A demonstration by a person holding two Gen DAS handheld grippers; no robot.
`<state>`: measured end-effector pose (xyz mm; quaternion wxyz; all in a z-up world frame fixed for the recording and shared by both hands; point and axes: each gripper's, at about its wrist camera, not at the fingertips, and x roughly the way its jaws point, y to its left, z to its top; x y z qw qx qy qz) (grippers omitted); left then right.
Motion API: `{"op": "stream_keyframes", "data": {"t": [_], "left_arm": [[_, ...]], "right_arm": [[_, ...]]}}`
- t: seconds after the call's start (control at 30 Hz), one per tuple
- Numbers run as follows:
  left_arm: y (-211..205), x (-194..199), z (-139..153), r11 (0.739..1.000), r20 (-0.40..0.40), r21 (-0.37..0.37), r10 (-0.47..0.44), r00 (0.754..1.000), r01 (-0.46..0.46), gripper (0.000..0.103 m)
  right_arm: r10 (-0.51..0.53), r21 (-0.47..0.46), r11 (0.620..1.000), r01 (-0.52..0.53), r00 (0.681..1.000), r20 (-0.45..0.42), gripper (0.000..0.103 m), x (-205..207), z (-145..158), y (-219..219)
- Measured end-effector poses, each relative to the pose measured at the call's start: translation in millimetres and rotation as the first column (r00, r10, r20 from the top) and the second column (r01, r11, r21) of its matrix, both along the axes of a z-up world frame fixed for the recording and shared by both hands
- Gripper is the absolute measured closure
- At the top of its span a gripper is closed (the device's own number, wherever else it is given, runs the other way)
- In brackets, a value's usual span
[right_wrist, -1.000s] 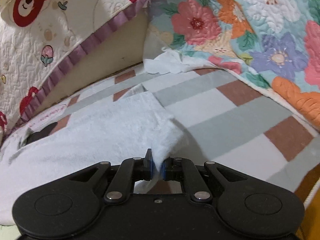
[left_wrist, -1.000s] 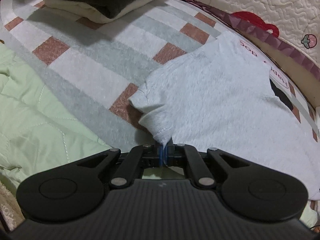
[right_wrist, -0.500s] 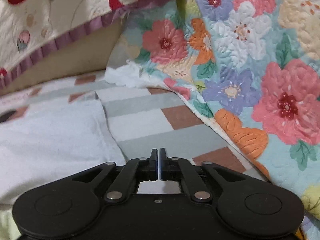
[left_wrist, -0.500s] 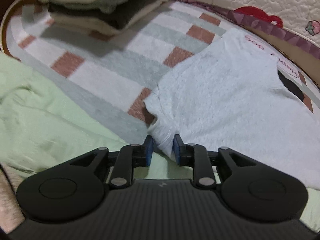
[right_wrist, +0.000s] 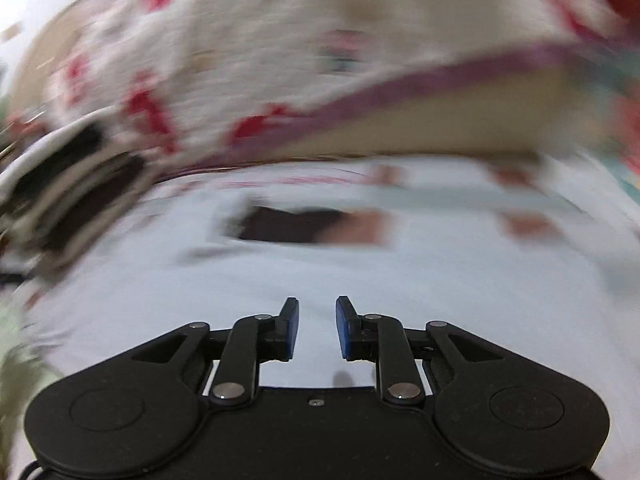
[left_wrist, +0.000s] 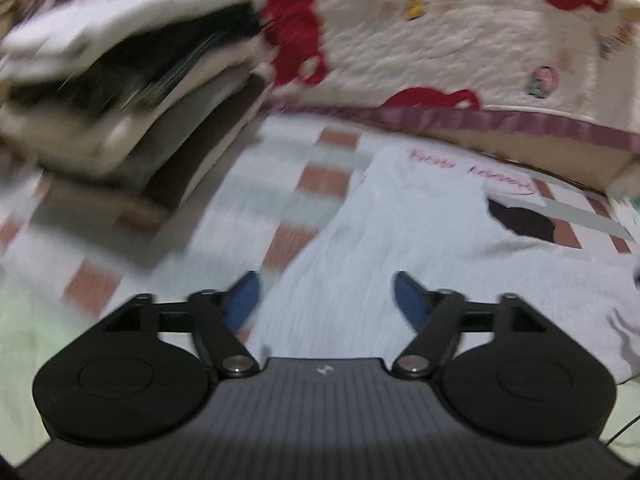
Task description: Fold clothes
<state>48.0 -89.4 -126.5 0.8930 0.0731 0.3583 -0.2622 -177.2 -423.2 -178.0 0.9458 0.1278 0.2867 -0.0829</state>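
Note:
A white fleecy garment with pink lettering and a dark patch lies spread on the checked blanket; it also shows in the right wrist view. My left gripper is wide open and empty, hovering over the garment's left part. My right gripper is partly open and empty, above the garment's middle. Both views are motion-blurred.
A stack of folded clothes sits at the back left on the checked blanket; it shows in the right wrist view too. A quilted cream cover with red figures rises behind. A pale green quilt lies at the left.
My left gripper let go of the sleeve and opened wide, moving forward over the garment. My right gripper swung left from the floral quilt and opened partly over the garment.

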Motion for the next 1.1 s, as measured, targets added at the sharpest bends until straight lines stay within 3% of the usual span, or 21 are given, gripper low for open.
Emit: {"op": "stream_keyframes", "data": {"t": [0.07, 0.1, 0.2, 0.23, 0.3, 0.33, 0.37, 0.43, 0.47, 0.5, 0.57, 0.8, 0.93, 1.1], "left_arm": [[-4.4, 5.6, 4.7, 0.999, 0.035, -0.004, -0.038, 0.999, 0.038, 0.01], [-6.2, 13.0, 0.9, 0.999, 0.019, -0.013, -0.041, 0.999, 0.041, 0.009], [-11.4, 35.3, -10.7, 0.998, -0.029, -0.04, -0.05, 0.998, 0.049, 0.001], [-13.2, 42.7, -14.5, 0.998, -0.045, -0.049, -0.053, 0.998, 0.051, 0.001], [-16.7, 57.5, -22.2, 0.996, -0.077, -0.067, -0.061, 0.995, 0.055, 0.005], [-18.5, 65.0, -26.0, 0.995, -0.093, -0.076, -0.064, 0.994, 0.057, 0.015], [-20.2, 72.4, -29.9, 0.995, -0.108, -0.085, -0.068, 0.992, 0.059, 0.033], [-23.7, 87.2, -37.5, 0.993, -0.14, -0.103, -0.076, 0.987, 0.062, 0.052], [-25.5, 94.6, -41.4, 0.992, -0.155, -0.112, -0.081, 0.985, 0.063, 0.067], [-27.2, 102.1, -45.2, 0.99, -0.171, -0.122, -0.085, 0.982, 0.065, 0.073], [-30.7, 116.9, -52.9, 0.988, -0.201, -0.14, -0.094, 0.975, 0.066, 0.078], [-36.8, 143.4, -69.8, 0.978, -0.253, -0.191, -0.137, 0.958, 0.089, 0.082], [-37.7, 148.1, -75.4, 0.97, -0.259, -0.215, -0.165, 0.952, 0.109, 0.078], [-38.8, 153.9, -82.4, 0.96, -0.267, -0.245, -0.2, 0.943, 0.134, 0.074]], "right_arm": [[0.141, -0.101, 0.985, -0.138, 0.99, 0.022, 0.061, 38.3, 28.1, 19.1], [0.204, -0.152, 0.968, -0.198, 0.979, 0.026, 0.052, 56.6, 42.8, 28.0], [0.36, -0.254, 0.902, -0.349, 0.933, -0.006, 0.039, 113.5, 84.1, 49.7], [0.383, -0.237, 0.895, -0.379, 0.923, -0.03, 0.039, 136.9, 93.6, 53.9], [0.369, -0.145, 0.916, -0.374, 0.928, -0.056, 0.04, 178.0, 100.9, 52.7], [0.336, -0.101, 0.933, -0.345, 0.936, -0.102, 0.04, 196.0, 96.9, 53.1], [0.306, -0.076, 0.943, -0.324, 0.933, -0.191, 0.041, 215.8, 88.3, 54.1], [0.28, -0.1, 0.938, -0.332, 0.894, -0.349, 0.052, 247.3, 69.3, 60.3], [0.274, -0.121, 0.93, -0.348, 0.873, -0.404, 0.067, 258.2, 60.8, 62.8], [0.274, -0.128, 0.925, -0.357, 0.863, -0.423, 0.076, 264.0, 55.0, 62.5], [0.284, -0.124, 0.922, -0.367, 0.858, -0.428, 0.076, 269.0, 46.3, 60.2], [0.313, -0.045, 0.933, -0.358, 0.865, -0.393, 0.076, 280.2, 18.8, 44.7], [0.32, 0.036, 0.942, -0.334, 0.859, -0.399, 0.076, 295.9, -6.1, 36.1], [0.279, 0.089, 0.96, -0.265, 0.88, -0.383, 0.074, 306.5, -33.9, 31.3]]}}
